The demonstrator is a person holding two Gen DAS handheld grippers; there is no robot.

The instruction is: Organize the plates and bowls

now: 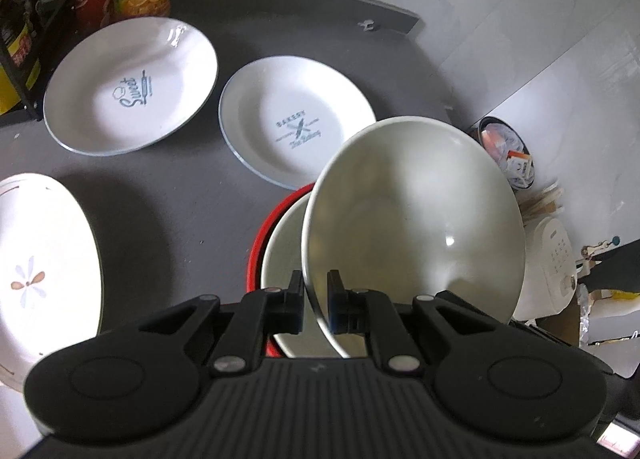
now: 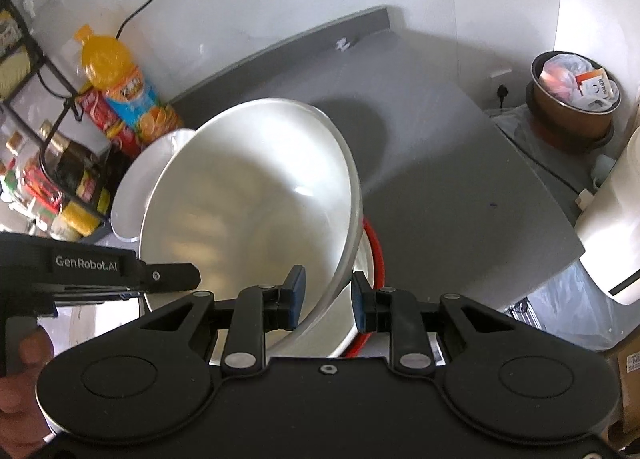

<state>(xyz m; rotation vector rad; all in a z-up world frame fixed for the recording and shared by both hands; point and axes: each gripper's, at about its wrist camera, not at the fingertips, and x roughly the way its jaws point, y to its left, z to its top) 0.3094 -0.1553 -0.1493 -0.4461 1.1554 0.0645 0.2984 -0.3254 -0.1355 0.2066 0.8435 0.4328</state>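
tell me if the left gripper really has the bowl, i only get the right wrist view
Observer: Yes, the left gripper is shut on the rim of the tilted bowl.
Operator: how many plates are out
Observer: Three, all lying flat and apart on the counter.
Operator: which ones
Observer: A sweet plate and a bakery plate at the back, and a flowered plate near the left.

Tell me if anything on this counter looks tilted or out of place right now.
One white bowl is tipped steeply on edge, its rim between the left gripper fingers and the right gripper fingers, above another bowl in a red-rimmed dish. The plates lie flat.
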